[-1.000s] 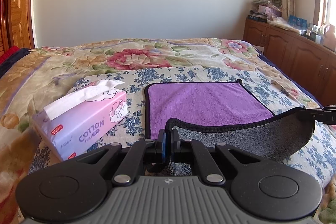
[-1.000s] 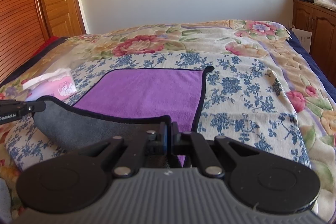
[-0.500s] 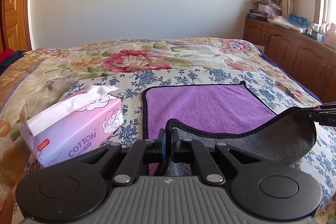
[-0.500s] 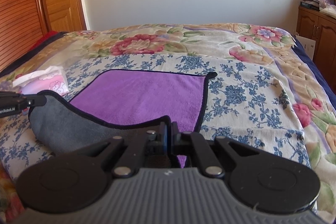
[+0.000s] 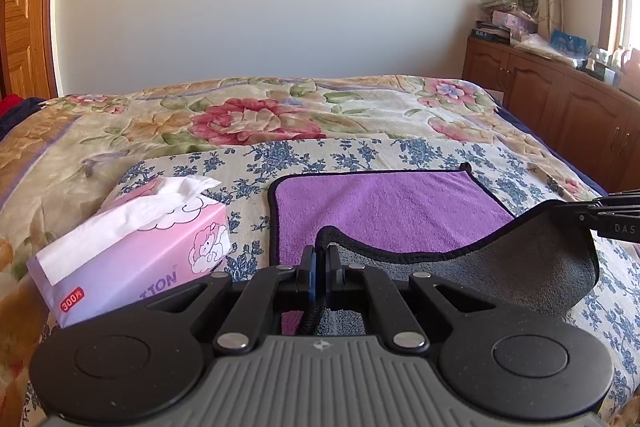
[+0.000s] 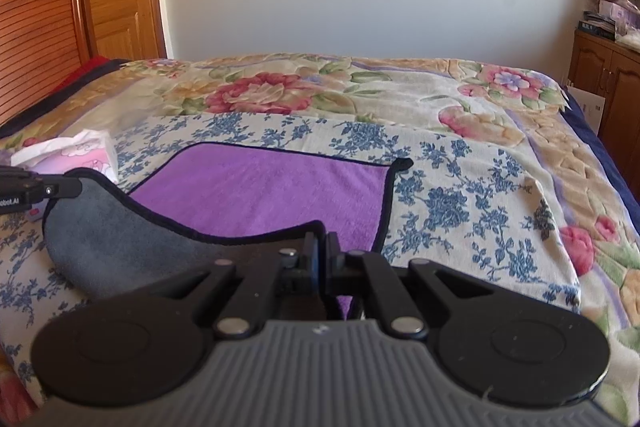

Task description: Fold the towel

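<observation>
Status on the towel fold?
Left gripper and right gripper both shut on the towel's near corners. Near edge lifted, grey underside showing, far half flat on bed. Tissue box beside the towel, clear of it.

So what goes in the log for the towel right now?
left gripper: shut on towel corner | right gripper: shut on other corner | near edge lifted

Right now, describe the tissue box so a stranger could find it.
On the flowered bed, look at the blue-flowered cloth spread over it. Left of the purple towel stands the tissue box: pink and lilac, cartoon print, white tissue sticking out.
</observation>
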The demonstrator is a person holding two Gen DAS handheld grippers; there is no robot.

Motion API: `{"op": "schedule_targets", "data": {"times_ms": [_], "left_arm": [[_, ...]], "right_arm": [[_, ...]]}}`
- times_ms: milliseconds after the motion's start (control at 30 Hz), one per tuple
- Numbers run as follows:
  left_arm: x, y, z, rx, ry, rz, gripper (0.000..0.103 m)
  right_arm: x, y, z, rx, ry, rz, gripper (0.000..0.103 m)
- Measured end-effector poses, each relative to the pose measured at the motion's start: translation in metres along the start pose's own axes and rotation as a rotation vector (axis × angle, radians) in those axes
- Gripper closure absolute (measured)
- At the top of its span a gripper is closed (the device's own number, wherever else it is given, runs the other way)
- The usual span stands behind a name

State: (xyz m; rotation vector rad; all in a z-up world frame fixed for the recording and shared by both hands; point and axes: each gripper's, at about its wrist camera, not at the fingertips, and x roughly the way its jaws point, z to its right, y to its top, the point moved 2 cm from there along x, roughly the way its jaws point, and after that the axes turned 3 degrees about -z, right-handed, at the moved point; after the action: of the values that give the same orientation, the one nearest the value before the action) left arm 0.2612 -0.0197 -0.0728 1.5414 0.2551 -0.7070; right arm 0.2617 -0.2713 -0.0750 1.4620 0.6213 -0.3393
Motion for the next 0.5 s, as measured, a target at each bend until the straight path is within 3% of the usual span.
{"op": "schedule_targets", "data": {"times_ms": [500], "left_arm": [[0.003, 0.020, 0.001, 0.015, 0.005, 0.016, 0.098]], "right_arm": [[0.001, 0.024, 0.004, -0.039, 0.005, 0.090, 0.099]]}}
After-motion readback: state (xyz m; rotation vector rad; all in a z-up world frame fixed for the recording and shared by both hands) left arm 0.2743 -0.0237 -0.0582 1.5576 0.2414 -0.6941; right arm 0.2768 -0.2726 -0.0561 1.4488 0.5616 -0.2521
